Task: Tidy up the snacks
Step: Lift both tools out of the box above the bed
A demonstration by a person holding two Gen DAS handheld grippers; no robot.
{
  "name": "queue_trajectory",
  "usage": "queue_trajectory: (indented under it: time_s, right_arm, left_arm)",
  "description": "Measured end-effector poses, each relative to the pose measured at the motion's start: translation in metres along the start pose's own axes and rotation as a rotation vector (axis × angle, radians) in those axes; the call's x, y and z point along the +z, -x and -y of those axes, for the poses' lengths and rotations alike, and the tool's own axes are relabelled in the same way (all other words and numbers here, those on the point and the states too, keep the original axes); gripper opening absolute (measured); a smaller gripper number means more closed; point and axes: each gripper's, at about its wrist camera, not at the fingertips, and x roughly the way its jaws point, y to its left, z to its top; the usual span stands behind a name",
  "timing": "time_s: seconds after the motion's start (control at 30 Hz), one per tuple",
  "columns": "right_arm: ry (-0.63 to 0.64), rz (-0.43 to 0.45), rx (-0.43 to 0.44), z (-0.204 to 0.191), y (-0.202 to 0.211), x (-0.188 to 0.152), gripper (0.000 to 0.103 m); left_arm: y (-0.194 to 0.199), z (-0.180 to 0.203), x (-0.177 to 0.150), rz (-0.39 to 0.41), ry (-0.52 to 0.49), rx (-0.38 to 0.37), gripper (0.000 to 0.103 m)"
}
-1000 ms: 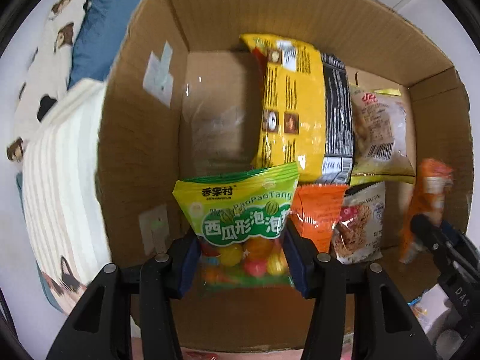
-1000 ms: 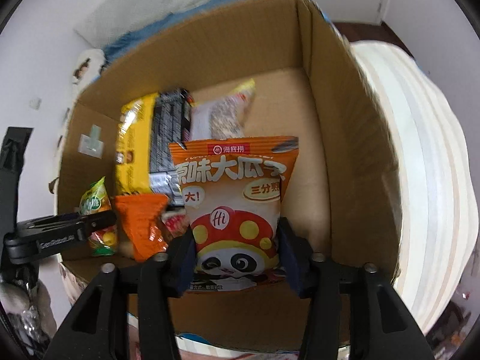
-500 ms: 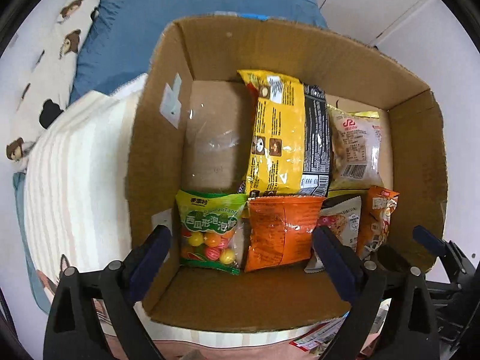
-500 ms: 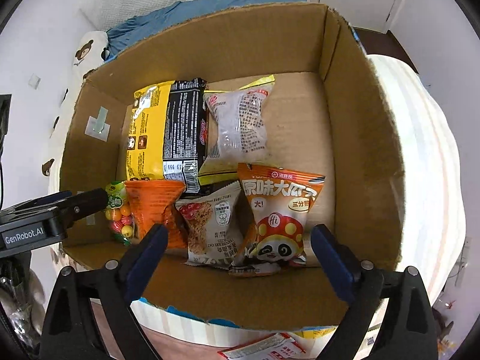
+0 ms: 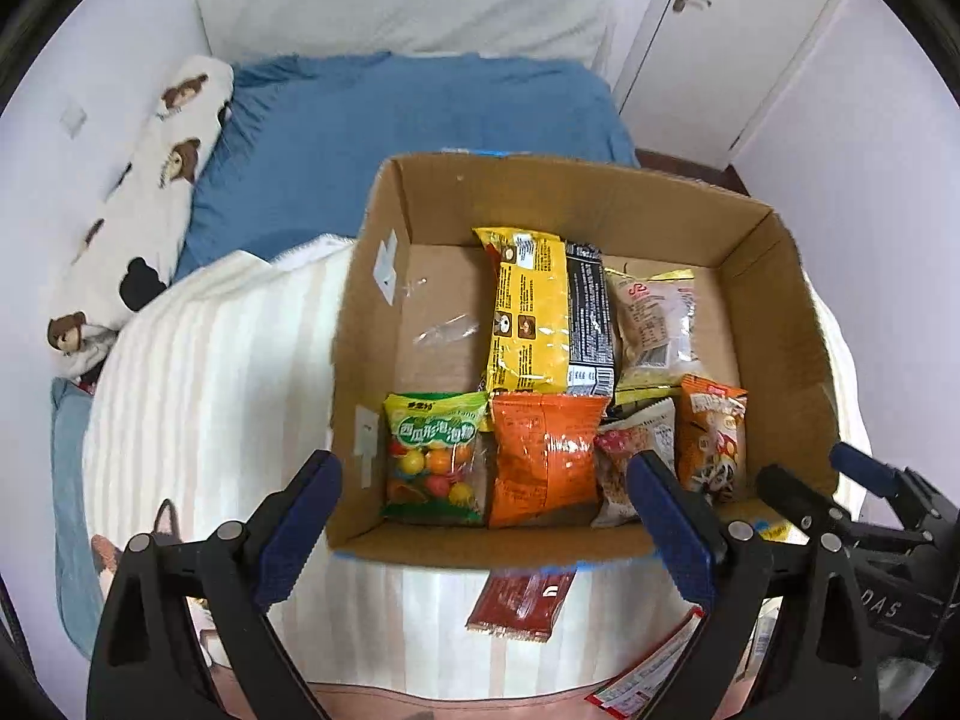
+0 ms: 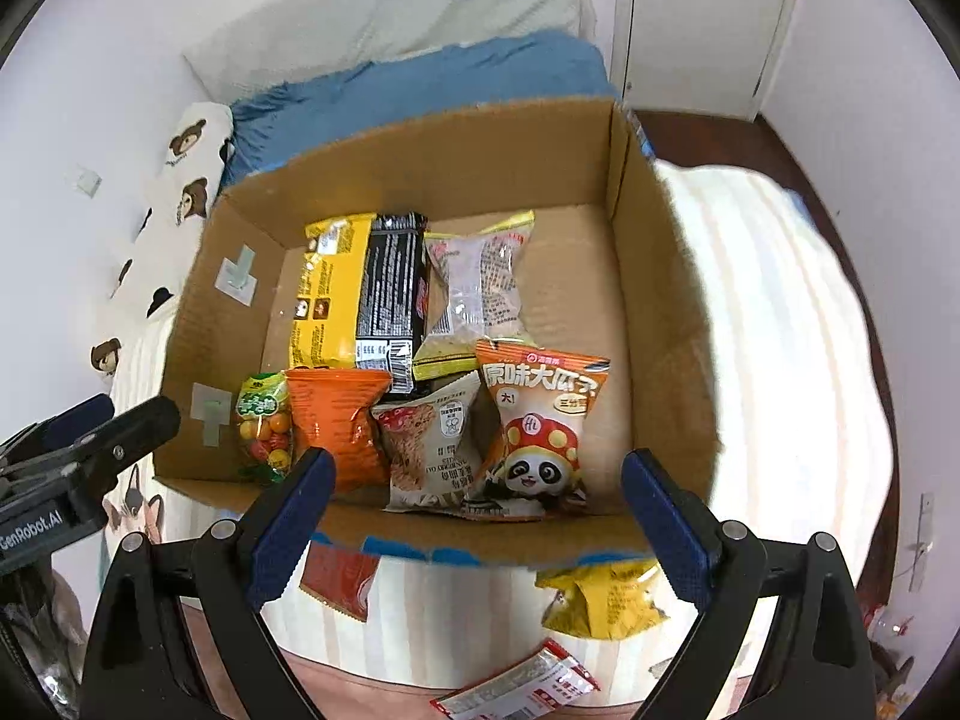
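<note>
An open cardboard box (image 5: 774, 312) (image 6: 660, 330) sits on the bed. Along its near wall, left to right, lie a green candy bag (image 5: 435, 456) (image 6: 264, 426), an orange bag (image 5: 543, 456), a white noodle-snack pack (image 6: 432, 444) and an orange panda pack (image 6: 540, 426) (image 5: 711, 438). Behind them lie a yellow-and-black pack (image 5: 531, 312) and a clear pack (image 6: 480, 282). My left gripper (image 5: 483, 474) hangs open above the box's near left part, holding nothing. My right gripper (image 6: 477, 465) hangs open above the near right part, also holding nothing.
Loose packs lie on the striped blanket (image 5: 228, 360) in front of the box: a red one (image 5: 522, 600), a yellow one (image 6: 600, 597) and a red-and-white one (image 6: 522, 687). A blue sheet (image 5: 390, 120), a bear-print pillow (image 5: 150, 192) and a white door (image 5: 720, 30) lie beyond.
Both grippers let go and opened wide: the green candy bag and the panda pack now lie in the box. Both grippers have risen and drawn back from it.
</note>
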Motion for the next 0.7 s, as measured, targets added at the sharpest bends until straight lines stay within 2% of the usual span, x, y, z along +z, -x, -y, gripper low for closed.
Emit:
queue_trajectory:
  time_s: [0.3, 0.53, 0.7]
  right_arm:
    - [0.014, 0.111, 0.017, -0.006, 0.058, -0.036, 0.098]
    - [-0.029, 0.163, 0.081, 0.001, 0.098, -0.071, 0.098]
    - [-0.089, 0.143, 0.119, 0.016, 0.102, -0.098, 0.098]
  left_arm:
    - [0.058, -0.005, -0.041, 0.128, 0.002, 0.014, 0.097]
    - [0.090, -0.010, -0.069, 0.163, 0.030, -0.011, 0.097]
    - [0.096, -0.010, -0.099, 0.162, 0.034, -0.001, 0.097]
